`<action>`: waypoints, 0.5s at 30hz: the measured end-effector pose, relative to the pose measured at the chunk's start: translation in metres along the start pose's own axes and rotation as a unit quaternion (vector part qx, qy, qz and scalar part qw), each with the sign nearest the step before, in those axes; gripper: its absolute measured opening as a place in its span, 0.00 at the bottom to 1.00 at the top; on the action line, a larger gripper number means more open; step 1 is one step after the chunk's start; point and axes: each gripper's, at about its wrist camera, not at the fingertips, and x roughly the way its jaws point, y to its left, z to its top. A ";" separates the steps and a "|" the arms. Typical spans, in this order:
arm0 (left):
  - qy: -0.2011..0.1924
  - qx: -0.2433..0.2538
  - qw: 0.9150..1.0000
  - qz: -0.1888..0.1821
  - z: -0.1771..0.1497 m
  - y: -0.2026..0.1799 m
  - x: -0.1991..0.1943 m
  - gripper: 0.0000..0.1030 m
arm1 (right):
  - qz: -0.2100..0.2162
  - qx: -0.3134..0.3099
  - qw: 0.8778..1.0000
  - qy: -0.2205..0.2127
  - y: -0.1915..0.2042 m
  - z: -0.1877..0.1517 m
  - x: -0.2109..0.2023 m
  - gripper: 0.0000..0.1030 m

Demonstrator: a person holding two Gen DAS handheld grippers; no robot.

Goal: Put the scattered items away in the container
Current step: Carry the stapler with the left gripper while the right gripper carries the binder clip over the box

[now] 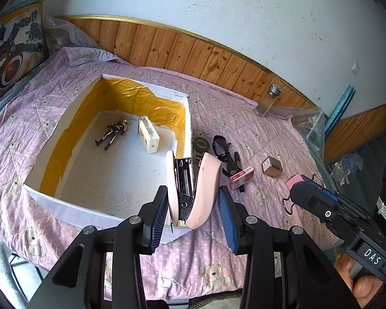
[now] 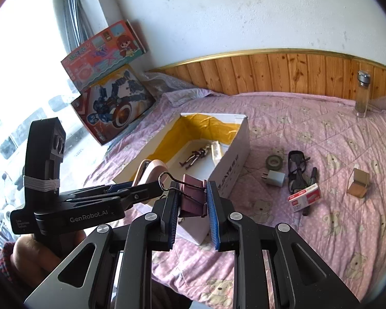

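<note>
**Stapler and binder clip held at the box's near corner**

We have the left tool (image 1: 193, 203) clamped on a pink stapler (image 1: 193, 188), its arms splayed apart, held over the near right corner of the white box (image 1: 64, 208) with its gold lining. Our right tool (image 2: 193, 200) grips a pink binder clip (image 2: 191, 195) between its blue pads (image 2: 213, 206), wire handles pointing away from us, just above the same near corner of the box.

Inside the box lie a small dark figurine (image 1: 113, 132) and a pale boxed item (image 1: 148, 134), apart from each other on the white floor.

On the pink bear-print bed quilt (image 2: 321, 134), right of the box, we see a roll of dark tape (image 2: 274, 161), a white plug adapter (image 2: 275, 177), black glasses (image 2: 297, 167), a black marker (image 2: 312, 180) and a red-and-white staple box (image 2: 305, 197) resting on the marker. A small tan stand (image 2: 357, 181) sits further right, well apart. A clear glass bottle (image 2: 362, 95) stands upright near the wooden wall panelling.
</note>
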 end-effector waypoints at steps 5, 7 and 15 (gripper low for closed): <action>-0.006 -0.009 1.000 0.007 0.007 0.011 -0.004 0.39 | 0.008 -0.009 1.000 0.005 0.007 0.007 0.010 0.22; -0.008 -0.012 1.000 0.009 0.010 0.016 -0.006 0.39 | 0.012 -0.012 1.000 0.007 0.010 0.010 0.014 0.22; -0.014 -0.023 0.999 0.023 0.022 0.034 -0.009 0.39 | 0.026 -0.026 0.999 0.014 0.022 0.022 0.032 0.22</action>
